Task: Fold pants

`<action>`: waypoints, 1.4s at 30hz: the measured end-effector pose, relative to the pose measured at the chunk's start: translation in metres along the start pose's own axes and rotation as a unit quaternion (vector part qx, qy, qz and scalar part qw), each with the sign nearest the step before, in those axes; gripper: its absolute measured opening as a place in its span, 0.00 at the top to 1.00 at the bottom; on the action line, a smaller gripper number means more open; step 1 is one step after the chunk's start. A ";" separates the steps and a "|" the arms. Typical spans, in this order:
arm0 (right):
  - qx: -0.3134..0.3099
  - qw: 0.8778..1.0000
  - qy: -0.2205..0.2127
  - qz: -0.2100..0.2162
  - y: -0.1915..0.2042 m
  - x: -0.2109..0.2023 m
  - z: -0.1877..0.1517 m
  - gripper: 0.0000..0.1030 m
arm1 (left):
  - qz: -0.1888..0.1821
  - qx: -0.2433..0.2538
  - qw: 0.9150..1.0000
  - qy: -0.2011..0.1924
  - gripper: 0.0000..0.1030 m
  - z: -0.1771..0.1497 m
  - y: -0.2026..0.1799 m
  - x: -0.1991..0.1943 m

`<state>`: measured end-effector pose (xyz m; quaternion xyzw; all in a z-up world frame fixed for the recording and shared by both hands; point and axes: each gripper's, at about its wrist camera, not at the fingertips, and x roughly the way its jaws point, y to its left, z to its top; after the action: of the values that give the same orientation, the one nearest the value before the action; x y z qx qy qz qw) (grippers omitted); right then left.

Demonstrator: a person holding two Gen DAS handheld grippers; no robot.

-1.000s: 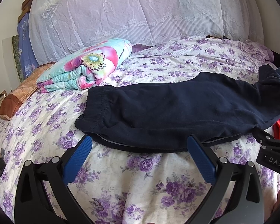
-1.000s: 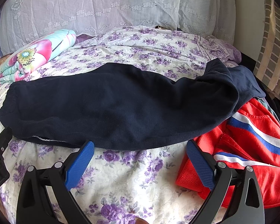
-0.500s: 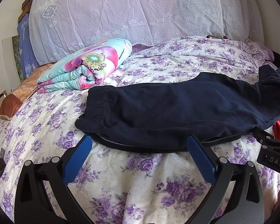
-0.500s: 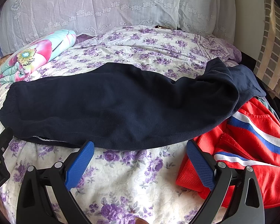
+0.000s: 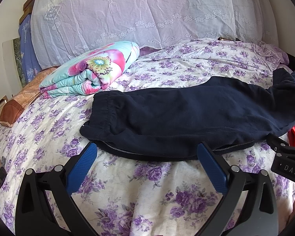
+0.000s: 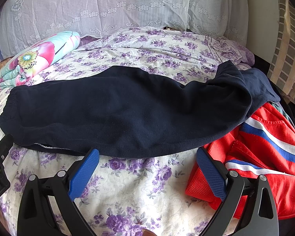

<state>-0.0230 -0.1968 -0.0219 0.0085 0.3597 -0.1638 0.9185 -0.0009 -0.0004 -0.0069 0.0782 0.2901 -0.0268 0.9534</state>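
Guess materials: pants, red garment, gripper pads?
Pants: navy knit, likely cotton fleece; matte, soft thick rolls, gathered waistband.
Red garment: looks synthetic sports knit; slight sheen, fine mesh texture, sewn white and blue stripes.
Pads: blue moulded plastic or rubber, can't tell which; fine ribbed or knurled grip surface on black arms. Same on left gripper.

bright daylight | soft shadows | sharp focus | fisheye bending, dark vignette at corners
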 end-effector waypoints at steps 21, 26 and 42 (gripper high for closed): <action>0.000 1.000 0.001 0.000 0.000 0.001 0.000 0.03 | 0.002 -0.001 1.000 0.001 0.04 0.003 0.006 0.001; 0.000 1.000 0.001 0.000 0.001 0.001 0.000 0.03 | 0.002 0.000 1.000 0.001 0.04 0.002 0.006 0.000; 0.005 1.000 0.000 0.001 -0.004 0.001 -0.003 0.03 | -0.008 -0.009 1.000 0.021 0.04 0.000 0.009 0.009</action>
<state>-0.0249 -0.2003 -0.0242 0.0130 0.3589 -0.1647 0.9186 0.0081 0.0087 -0.0106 0.0681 0.3109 -0.0306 0.9475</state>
